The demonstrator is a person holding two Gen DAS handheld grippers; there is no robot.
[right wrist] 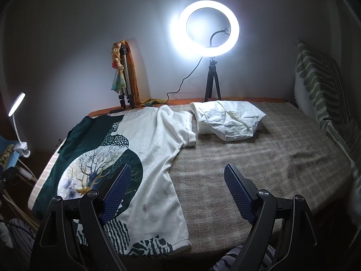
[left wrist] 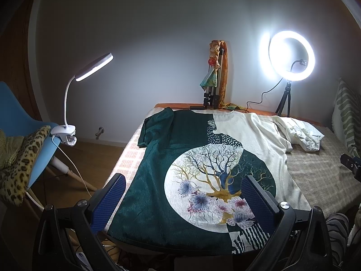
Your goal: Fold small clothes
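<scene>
A green and white t-shirt (left wrist: 191,169) lies flat on the bed (right wrist: 259,158), hem at the near edge. The left hand-held gripper (left wrist: 182,194) and the right hand-held gripper (right wrist: 178,185) are both spread wide and hold nothing. White folded clothes (right wrist: 227,119) lie just beside its sleeve.

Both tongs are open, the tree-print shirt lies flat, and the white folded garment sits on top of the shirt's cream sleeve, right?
Not quite. The white folded garment lies beside the tree-print shirt's cream sleeve, on the blanket, not on top of it; the right wrist view shows this. Both the left tongs and right tongs are open.
</scene>
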